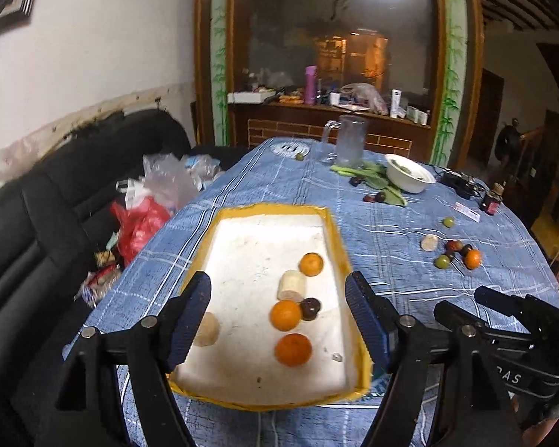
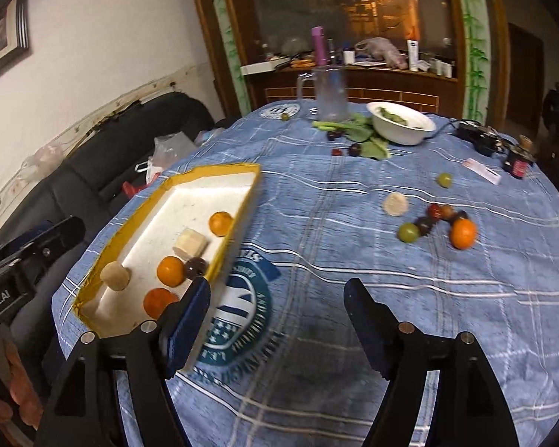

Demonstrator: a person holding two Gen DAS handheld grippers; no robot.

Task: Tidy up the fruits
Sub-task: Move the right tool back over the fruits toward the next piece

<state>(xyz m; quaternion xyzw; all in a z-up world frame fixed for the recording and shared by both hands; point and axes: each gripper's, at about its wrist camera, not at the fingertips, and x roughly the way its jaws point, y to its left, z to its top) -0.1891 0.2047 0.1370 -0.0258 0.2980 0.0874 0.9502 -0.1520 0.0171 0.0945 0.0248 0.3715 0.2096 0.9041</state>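
Observation:
A yellow-rimmed white tray [image 1: 335, 231] [image 2: 249, 193] lies on the blue checked tablecloth [image 1: 391, 231]. It holds three oranges [image 1: 286, 314], a dark plum [image 1: 310, 308], a pale banana piece [image 1: 291, 285] and a beige round fruit [image 1: 207, 329]. My left gripper [image 1: 278, 316] is open and empty above the tray's near half. My right gripper [image 2: 275, 331] is open and empty over bare cloth right of the tray. A loose cluster lies to the right: an orange [image 2: 463, 233], a green fruit [image 2: 409, 232], dark plums [image 2: 425, 224], a pale slice [image 2: 395, 204].
A lone green fruit [image 2: 445, 180], a white bowl [image 2: 402, 123], green leaves [image 2: 361, 130] with small plums and a glass pitcher [image 2: 329, 93] stand at the far side. A dark bottle [image 2: 520, 162] is far right. A black sofa [image 1: 56, 205] with plastic bags lies left.

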